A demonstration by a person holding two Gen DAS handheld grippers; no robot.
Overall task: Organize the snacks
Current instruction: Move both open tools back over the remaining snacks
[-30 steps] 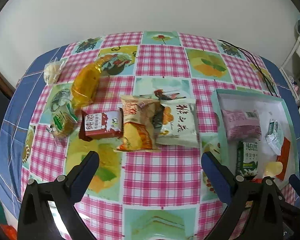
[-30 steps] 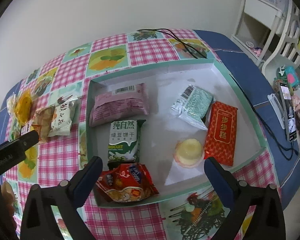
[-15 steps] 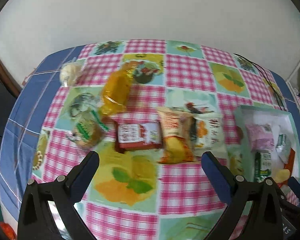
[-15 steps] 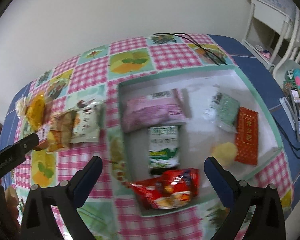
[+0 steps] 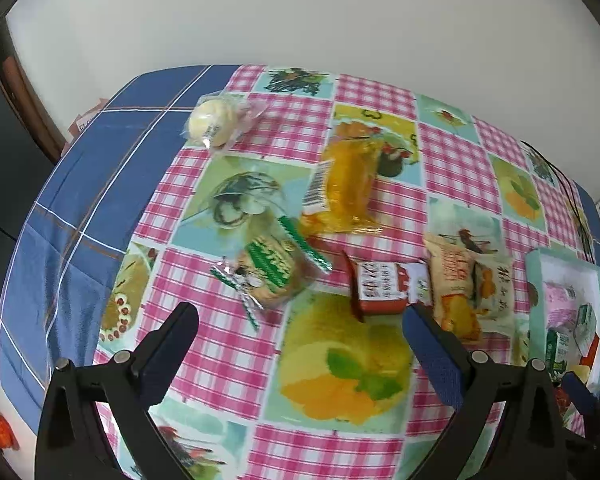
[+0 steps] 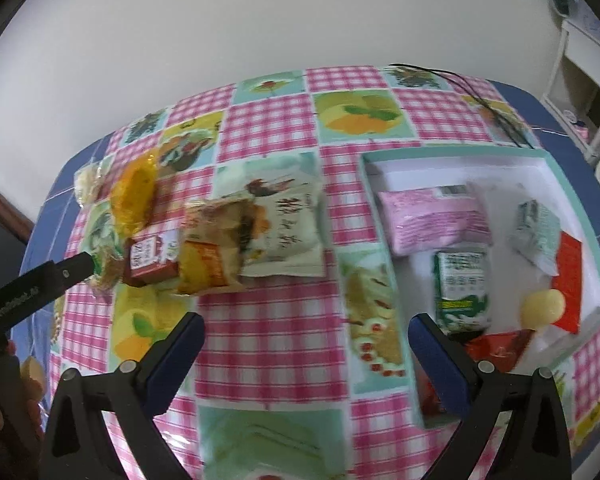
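Note:
Loose snacks lie on the checked tablecloth (image 5: 228, 364): a green-labelled cake pack (image 5: 270, 274), a red carton (image 5: 384, 288), an orange-yellow bag (image 5: 350, 182), a tan chip bag (image 5: 452, 284), a white pack (image 6: 286, 232) and a pale round bun (image 5: 214, 122). My left gripper (image 5: 300, 344) hovers open just short of the cake pack and red carton. My right gripper (image 6: 306, 354) hangs open over bare cloth between the loose pile and the teal-rimmed white box (image 6: 384, 248), which holds a pink pack (image 6: 432, 216), a green pack (image 6: 462, 284), a jelly cup (image 6: 542, 308) and red packs (image 6: 568, 276).
A black cable (image 6: 484, 104) trails across the far right of the table. White furniture (image 6: 588, 64) stands beyond the table's right side. The blue cloth border (image 5: 80, 200) marks the table's left edge. A hand (image 6: 4, 420) holds the left tool at the right wrist view's lower left.
Both grippers have swung left: the left one from over the chip bags to the cake pack and red carton, the right one from above the box to the cloth beside it.

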